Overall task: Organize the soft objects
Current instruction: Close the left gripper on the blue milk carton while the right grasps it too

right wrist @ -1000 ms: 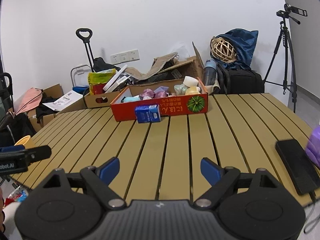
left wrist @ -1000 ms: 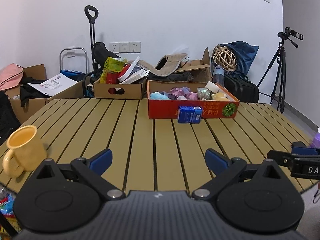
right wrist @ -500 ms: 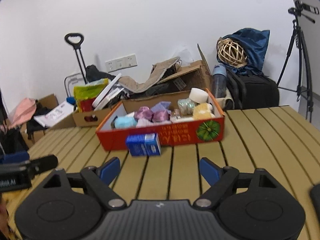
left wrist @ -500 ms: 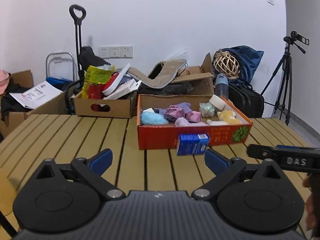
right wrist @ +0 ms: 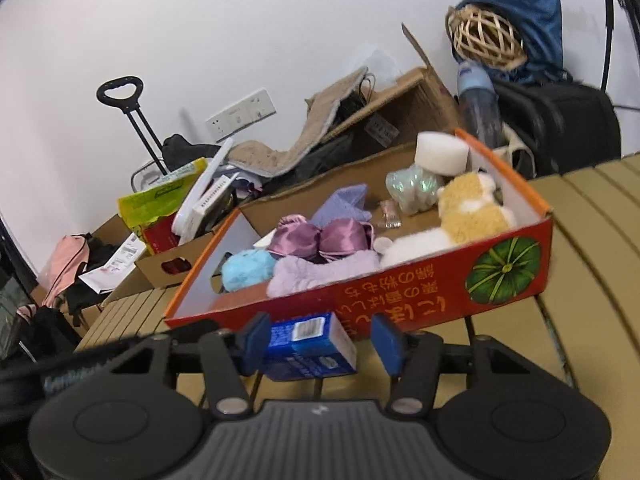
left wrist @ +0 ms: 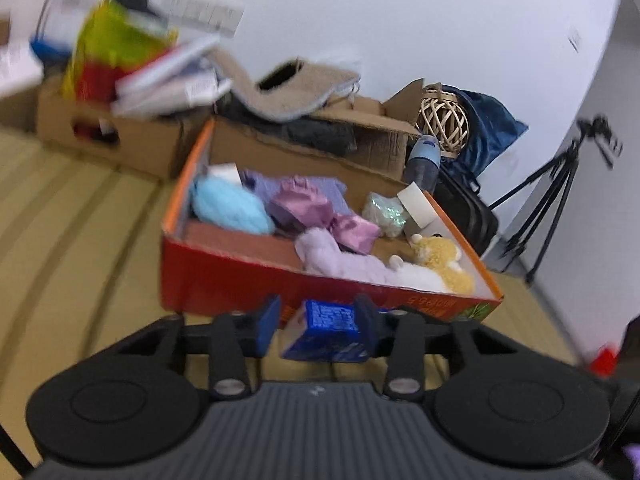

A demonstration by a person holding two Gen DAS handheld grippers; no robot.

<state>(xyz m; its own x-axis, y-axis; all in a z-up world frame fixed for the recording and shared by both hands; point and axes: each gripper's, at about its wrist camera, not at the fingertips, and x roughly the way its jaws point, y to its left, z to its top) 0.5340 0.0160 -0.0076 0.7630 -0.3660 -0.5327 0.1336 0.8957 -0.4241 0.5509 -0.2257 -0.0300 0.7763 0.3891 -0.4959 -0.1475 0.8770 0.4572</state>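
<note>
The blue tissue pack (left wrist: pixel 326 334) stood on the slatted table (left wrist: pixel 80 248), touching or nearly touching the front wall of the red box (left wrist: pixel 224 280). I had both tools up against it. In my left view the left gripper (left wrist: pixel 317 320) had its jaws partly closed around the pack, the right pad (left wrist: pixel 367 318) apparently against it and a slim gap at the other side; I judged it not yet gripped. In my right view the right gripper (right wrist: pixel 320 338) was wider open, with the pack (right wrist: pixel 308 346) beside its left pad (right wrist: pixel 253 336) and clear space toward the other.

My worry was the crowding: two tools converging on one small pack could collide, or one pad could shove the pack sideways or tip it before the other pad met it. Pressing forward could also push the light cardboard box along the slats. The left view was blurred, so I couldn't trust my alignment closely.

Inside the red box lay a light blue fluffy ball (right wrist: pixel 246 268), shiny purple fabric pieces (right wrist: pixel 320 238), a lavender plush (right wrist: pixel 320 274), a tan-and-white plush toy (right wrist: pixel 468 208), a pale green glittery lump (right wrist: pixel 412 188), a white roll (right wrist: pixel 440 154) and a lavender cloth (right wrist: pixel 344 208). A brown cardboard box (left wrist: pixel 120 140) behind held packets and papers.
</note>
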